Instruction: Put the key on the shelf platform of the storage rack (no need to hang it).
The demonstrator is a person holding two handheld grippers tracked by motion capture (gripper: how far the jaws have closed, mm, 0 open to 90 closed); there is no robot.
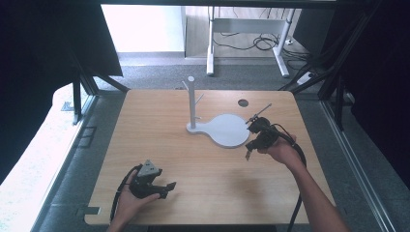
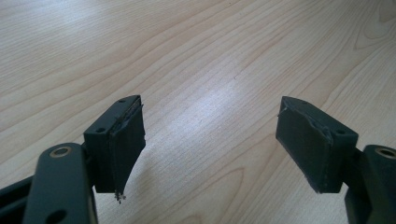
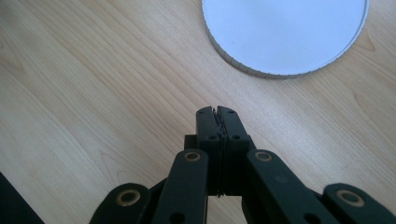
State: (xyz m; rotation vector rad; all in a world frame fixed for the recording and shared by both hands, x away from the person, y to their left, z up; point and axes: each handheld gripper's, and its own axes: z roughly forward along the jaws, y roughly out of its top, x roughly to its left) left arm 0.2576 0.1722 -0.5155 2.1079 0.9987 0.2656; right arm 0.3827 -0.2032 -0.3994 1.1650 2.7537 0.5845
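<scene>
A white stand with an upright post (image 1: 192, 101) and a round flat base plate (image 1: 227, 129) sits at the middle of the wooden table (image 1: 159, 145). My right gripper (image 1: 249, 151) hovers at the plate's right edge, jaws pressed together with nothing between them; its own view shows the shut tips (image 3: 217, 113) over bare wood, just short of the round plate (image 3: 285, 32). My left gripper (image 1: 170, 187) rests near the table's front left, held in a hand. In its own view the jaws stand wide apart (image 2: 210, 135) over bare wood.
A small dark round hole (image 1: 243, 103) marks the table's far right. Short pegs stick out from the post. Beyond the far edge stand a desk frame (image 1: 246, 38) and cables on the floor. Dark frame bars flank both sides.
</scene>
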